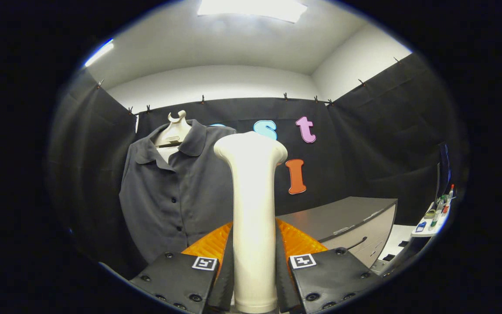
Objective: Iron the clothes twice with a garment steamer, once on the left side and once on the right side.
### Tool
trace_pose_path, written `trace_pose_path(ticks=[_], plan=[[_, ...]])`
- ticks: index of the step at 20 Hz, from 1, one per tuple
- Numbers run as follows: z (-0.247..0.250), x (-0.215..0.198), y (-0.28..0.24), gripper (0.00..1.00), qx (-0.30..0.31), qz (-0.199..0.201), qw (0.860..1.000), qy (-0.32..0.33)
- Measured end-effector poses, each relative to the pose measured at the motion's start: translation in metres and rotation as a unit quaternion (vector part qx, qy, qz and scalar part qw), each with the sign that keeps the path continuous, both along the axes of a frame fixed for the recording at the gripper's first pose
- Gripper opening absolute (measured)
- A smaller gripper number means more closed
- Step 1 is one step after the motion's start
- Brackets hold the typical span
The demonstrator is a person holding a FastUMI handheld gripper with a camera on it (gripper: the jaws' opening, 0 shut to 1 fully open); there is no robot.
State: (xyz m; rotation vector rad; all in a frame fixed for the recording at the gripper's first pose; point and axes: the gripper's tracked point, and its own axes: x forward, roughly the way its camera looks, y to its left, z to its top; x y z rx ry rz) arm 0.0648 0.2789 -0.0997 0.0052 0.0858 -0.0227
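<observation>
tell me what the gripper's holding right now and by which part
The gripper is shut on the cream plastic garment steamer, both fingers pressed on the sides of its upright handle, low down, well below the flared head.

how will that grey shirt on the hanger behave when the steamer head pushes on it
The grey shirt hangs loose from a hanger, so it will likely give and swing rather than resist. Its cloth looks thin and floppy, prone to bunching. The steamer, clamped between the gripper fingers, looks rigid and smooth, so it should slide over the cloth.
</observation>
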Motion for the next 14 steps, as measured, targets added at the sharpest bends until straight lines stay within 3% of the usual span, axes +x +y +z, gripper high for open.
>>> trace_pose_path(ticks=[8, 14], plan=[[-0.018, 0.026, 0.072, 0.47, -0.012, 0.061, 0.998, 0.002], [-0.051, 0.07, 0.093, 0.47, -0.024, 0.058, 0.997, 0.033]])
